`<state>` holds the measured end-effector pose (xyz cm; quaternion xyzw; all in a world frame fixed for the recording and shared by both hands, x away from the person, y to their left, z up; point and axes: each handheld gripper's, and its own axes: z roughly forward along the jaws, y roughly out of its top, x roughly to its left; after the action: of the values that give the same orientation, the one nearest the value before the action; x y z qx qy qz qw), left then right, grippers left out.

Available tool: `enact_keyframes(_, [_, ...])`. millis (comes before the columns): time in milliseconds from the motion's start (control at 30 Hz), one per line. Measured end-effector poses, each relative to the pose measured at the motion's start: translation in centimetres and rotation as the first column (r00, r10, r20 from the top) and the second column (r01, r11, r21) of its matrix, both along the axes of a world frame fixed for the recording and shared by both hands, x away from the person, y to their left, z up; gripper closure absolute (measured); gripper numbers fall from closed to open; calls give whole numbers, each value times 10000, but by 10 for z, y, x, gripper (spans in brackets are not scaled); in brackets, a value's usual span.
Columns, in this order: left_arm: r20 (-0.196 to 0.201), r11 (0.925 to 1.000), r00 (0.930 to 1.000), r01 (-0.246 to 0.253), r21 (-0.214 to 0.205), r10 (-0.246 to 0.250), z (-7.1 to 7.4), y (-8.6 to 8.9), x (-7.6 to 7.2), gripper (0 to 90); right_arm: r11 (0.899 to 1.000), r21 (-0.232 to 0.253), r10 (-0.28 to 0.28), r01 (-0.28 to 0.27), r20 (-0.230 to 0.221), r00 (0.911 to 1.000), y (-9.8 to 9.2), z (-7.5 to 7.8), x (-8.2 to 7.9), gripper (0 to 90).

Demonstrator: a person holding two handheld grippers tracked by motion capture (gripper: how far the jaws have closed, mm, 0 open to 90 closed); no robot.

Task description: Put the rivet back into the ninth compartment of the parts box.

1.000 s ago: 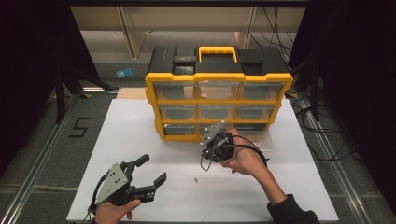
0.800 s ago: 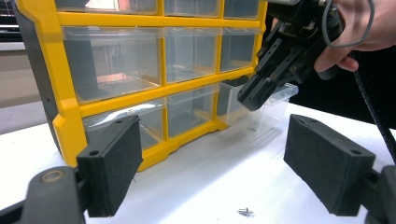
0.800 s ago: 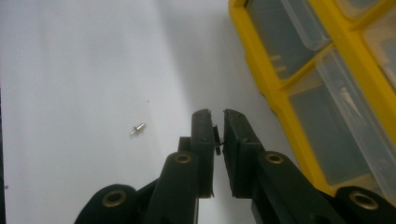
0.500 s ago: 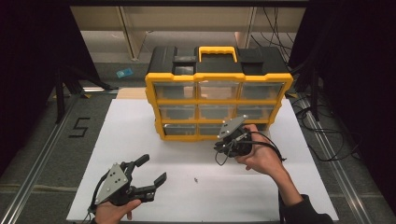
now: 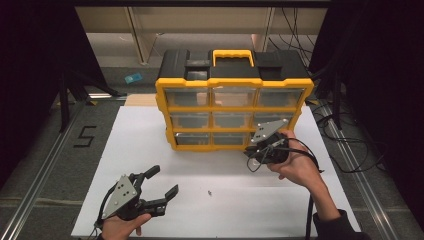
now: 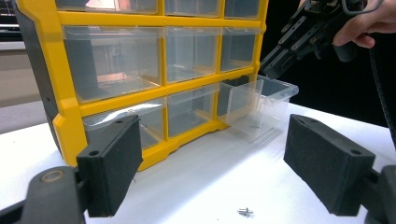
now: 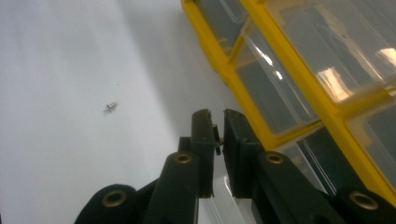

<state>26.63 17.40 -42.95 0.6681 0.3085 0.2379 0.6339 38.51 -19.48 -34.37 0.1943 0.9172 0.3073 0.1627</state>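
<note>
Since a second ago the right gripper [image 5: 254, 150] has swung from over the middle of the bench [image 5: 150, 150] across to the bottom-right corner of the yellow organizer [image 5: 235, 107], and lifted a bit on the way. Left gripper [image 5: 162, 186] hasn't budged; it sits low at the near edge with its fingers [image 6: 109, 170] spread wide and nothing between them.

Right fingers [image 7: 203, 140] are pressed nearly together, and in the right gripper view there's a tiny dark sliver pinched at the tips, looks like a small screw [image 7: 216, 140], though it's too small to be sure. Its long axis seems to run along the fingers, so it points the same way they do, down toward the drawer.

That bottom-right clear drawer [image 6: 259, 105] is pulled out, and the left gripper view shows the right gripper's tips hanging just above its open rim. So I'd say this is the drop-off step: carry the part over, let go into the drawer. Next move just needs the tips centred over the opening, then the fingers opened so it falls inside rather than bouncing off the rim.

One more screw [image 5: 210, 192] lies loose on the bench between the two grippers, lying flat, probably next in line.
</note>
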Motion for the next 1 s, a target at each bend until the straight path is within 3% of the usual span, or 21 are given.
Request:
enact_keyframes(433, [4, 10000, 10000, -6, -3, 6, 0, 0, 0, 188, 9981, -56, -610, 611, 115, 9981, -27, -2, 5, 831])
enact_keyframes(733, [3, 10000, 10000, -9, 2, 9, 0, 0, 0, 188, 9922, -17, -1245, 1245, 195, 9920, -44, -5, 10, 831])
enact_keyframes(833, [21, 10000, 10000, 5, 2, -5, 0, 0, 0, 188, 9896, -179, -1425, 1427, 85, 9898, -49, -7, 13, 832])
enact_keyframes(1000, [10, 10000, 10000, -3, -8, 3, 0, 0, 0, 188, 9870, -390, -1549, 1559, 273, 9876, -51, -14, 17, 832])
